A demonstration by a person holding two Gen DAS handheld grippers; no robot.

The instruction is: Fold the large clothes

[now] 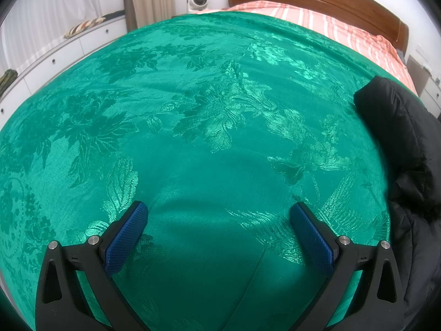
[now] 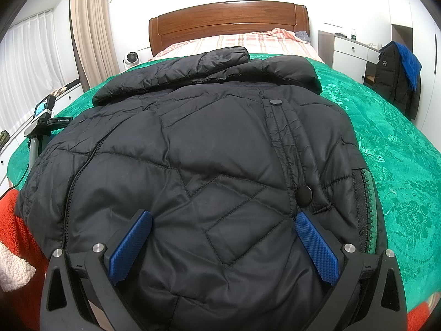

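A black quilted puffer jacket (image 2: 209, 149) lies folded on the green floral bedspread (image 2: 399, 165), front up with snap buttons showing and its hood toward the headboard. My right gripper (image 2: 223, 220) is open, its blue pads hovering just above the jacket's near part, holding nothing. In the left wrist view the jacket (image 1: 405, 143) shows only at the right edge. My left gripper (image 1: 219, 212) is open and empty over bare bedspread (image 1: 193, 110), to the left of the jacket. The left gripper's body (image 2: 41, 115) shows at the far left of the right wrist view.
A wooden headboard (image 2: 228, 24) and pink striped bedding (image 2: 234, 41) lie beyond. A white fan (image 2: 132, 56), curtains and white drawers (image 1: 69, 52) stand to the left. A dark coat with a blue garment (image 2: 399, 74) hangs at right. An orange fleece sleeve (image 2: 16, 234) is at lower left.
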